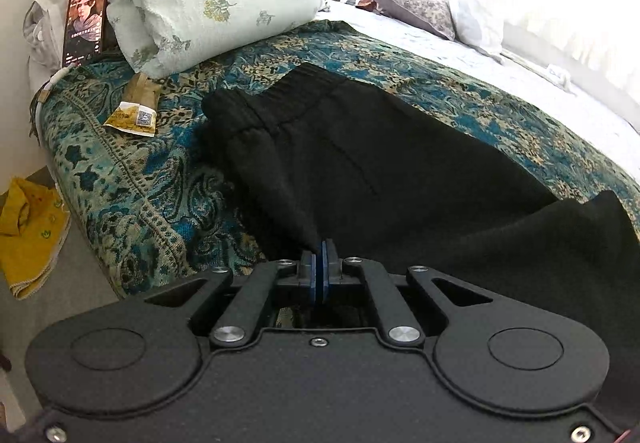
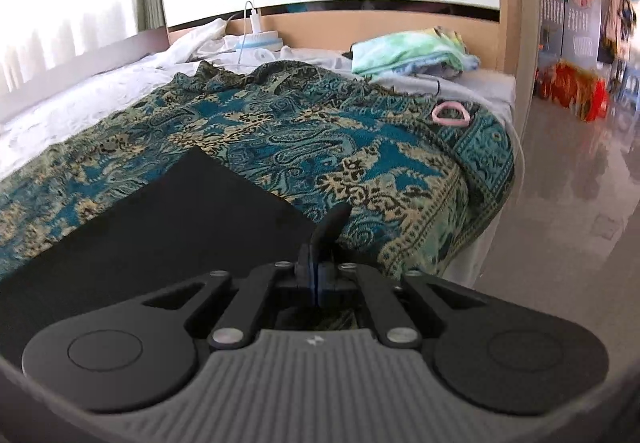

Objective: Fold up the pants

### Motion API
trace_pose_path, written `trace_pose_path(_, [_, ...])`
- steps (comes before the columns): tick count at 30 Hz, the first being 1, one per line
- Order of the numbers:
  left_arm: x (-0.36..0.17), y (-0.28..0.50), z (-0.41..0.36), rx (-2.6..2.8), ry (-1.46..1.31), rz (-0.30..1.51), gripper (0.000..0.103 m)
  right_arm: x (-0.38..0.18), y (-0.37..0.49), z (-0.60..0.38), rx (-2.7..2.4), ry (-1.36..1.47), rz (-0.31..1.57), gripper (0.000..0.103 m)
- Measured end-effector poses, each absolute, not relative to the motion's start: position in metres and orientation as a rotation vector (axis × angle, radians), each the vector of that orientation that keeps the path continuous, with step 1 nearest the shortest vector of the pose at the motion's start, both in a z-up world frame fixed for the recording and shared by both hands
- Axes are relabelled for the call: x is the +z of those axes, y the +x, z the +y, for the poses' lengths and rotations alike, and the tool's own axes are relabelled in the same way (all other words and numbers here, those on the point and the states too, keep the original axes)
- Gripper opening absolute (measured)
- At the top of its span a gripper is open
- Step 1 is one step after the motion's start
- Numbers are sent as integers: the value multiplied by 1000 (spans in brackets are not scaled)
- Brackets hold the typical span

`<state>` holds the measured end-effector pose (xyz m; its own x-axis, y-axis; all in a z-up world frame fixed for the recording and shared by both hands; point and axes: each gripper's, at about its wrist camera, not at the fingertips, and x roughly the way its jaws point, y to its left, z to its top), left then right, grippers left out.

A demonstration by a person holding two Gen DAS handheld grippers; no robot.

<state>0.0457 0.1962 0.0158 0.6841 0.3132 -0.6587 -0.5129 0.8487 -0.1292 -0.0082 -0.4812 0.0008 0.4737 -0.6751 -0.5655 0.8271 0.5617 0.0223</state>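
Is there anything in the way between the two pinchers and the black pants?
No. Nothing visible stands between them: the left gripper is shut on the black pants, and the right gripper is pinching a bit of the same cloth on the patterned blanket.

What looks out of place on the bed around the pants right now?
A crumpled yellow packet and a propped-up phone sit left of the black pants on the patterned blanket. A pink ring lies near the blanket's far corner, and a yellow cloth is on the floor. None touches the pants.
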Motion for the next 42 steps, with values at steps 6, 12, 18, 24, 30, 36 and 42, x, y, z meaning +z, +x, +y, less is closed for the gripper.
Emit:
trace_pose_path(6, [14,43,194,456,-290,662,5,-1,-1,-467,-938,168,568,21])
trace_pose_path(12, [11,39,196,433,-281,644,7,18,-11,-451,-852,195,518,64])
trace_pose_path(18, [8,34,192,416,-257,621,7,46,-8,-394,-792,149,458,78])
trace_pose_path(24, [6,30,191,391,-232,601,7,50,12,-275,-471,85,402,82])
trace_pose_path(30, [3,27,195,366,-235,587,7,26,42,-148,-156,52,426,82])
trace_pose_path(36, [1,25,196,353,-233,574,7,-2,47,-68,-11,66,484,82])
trace_pose_path(42, [1,23,196,341,-239,566,10,-32,10,-36,-113,-92,458,81])
